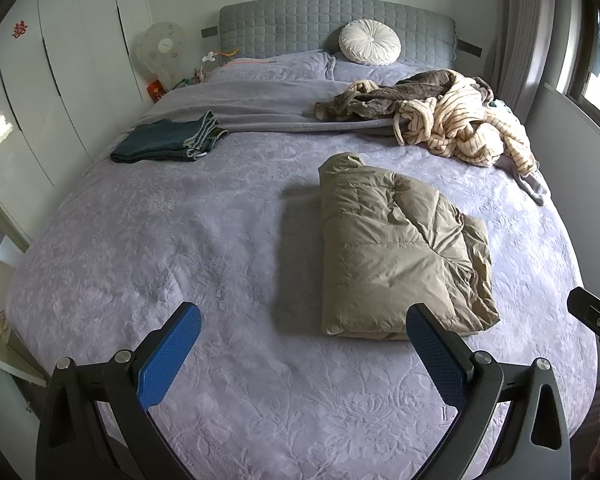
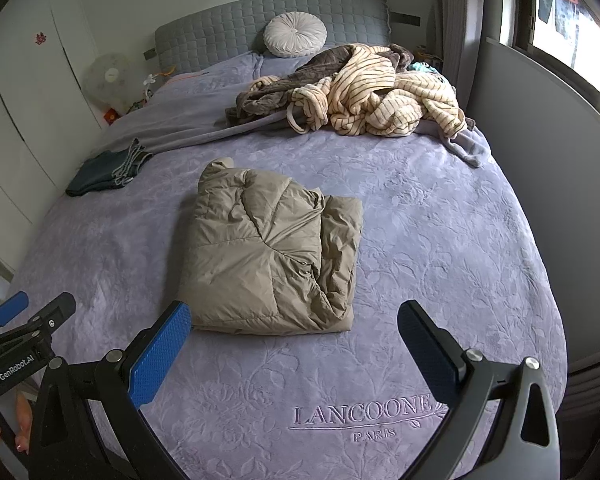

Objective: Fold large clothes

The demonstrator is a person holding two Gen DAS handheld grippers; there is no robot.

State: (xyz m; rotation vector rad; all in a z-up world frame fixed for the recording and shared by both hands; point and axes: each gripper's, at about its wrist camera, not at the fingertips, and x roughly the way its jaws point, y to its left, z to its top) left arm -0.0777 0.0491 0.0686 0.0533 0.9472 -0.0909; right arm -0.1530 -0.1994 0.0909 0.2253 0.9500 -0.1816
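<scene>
A khaki padded jacket (image 1: 400,248) (image 2: 276,252) lies folded into a thick rectangle on the lilac bedspread (image 1: 180,240) (image 2: 440,240). My left gripper (image 1: 304,320) hovers open above the spread, near the jacket's front left corner, with nothing between its blue pads. My right gripper (image 2: 294,320) is also open, just in front of the jacket's near edge and holding nothing. Each gripper appears at the edge of the other's view. Dark folded jeans (image 1: 168,142) (image 2: 108,168) rest at the left of the bed. A crumpled heap of striped cream and brown garments (image 1: 452,120) (image 2: 364,92) lies far right.
A round white cushion (image 1: 370,43) (image 2: 295,35) leans on the grey quilted headboard (image 1: 300,20). White wardrobe doors (image 1: 40,100) line the left side, with a fan (image 1: 160,52) in the corner. A grey wall and window (image 2: 560,20) bound the right. A hand (image 2: 8,432) shows low left.
</scene>
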